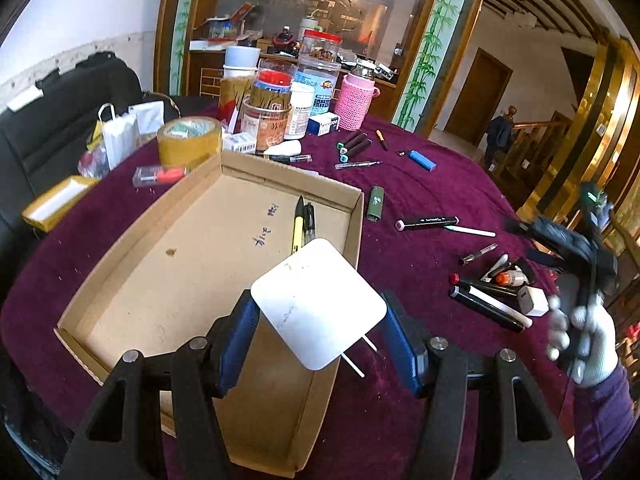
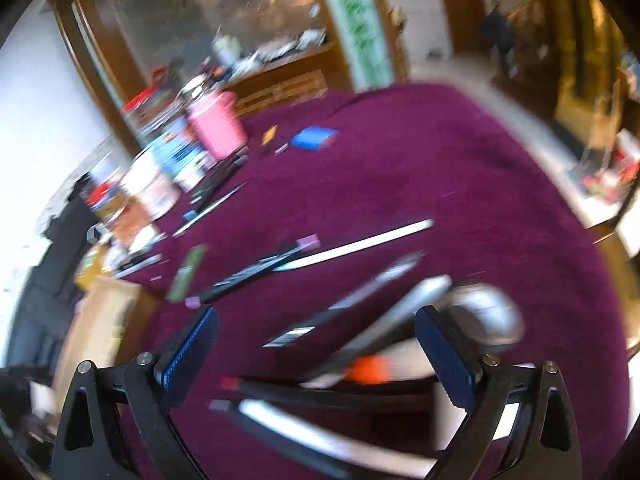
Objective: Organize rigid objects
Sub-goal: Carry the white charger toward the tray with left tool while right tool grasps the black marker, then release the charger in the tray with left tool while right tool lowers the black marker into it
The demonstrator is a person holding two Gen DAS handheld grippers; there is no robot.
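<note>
Left gripper [image 1: 318, 344] clamped on a white plug adapter [image 1: 318, 304], low centre of frame, over the near right corner of the cardboard tray [image 1: 132, 240]. Right gripper [image 2: 316, 356] spread wide and empty above blurred pens [image 2: 320, 396], bottom of frame. Inside the tray only a yellow pen [image 1: 297, 228] and black pen [image 1: 309, 222]. Early going, by the look: markers [image 1: 486, 304], lighters [image 1: 422, 160] and a white cube charger [image 1: 532, 300] still scattered on the purple cloth [image 1: 420, 208], right half of frame.
</note>
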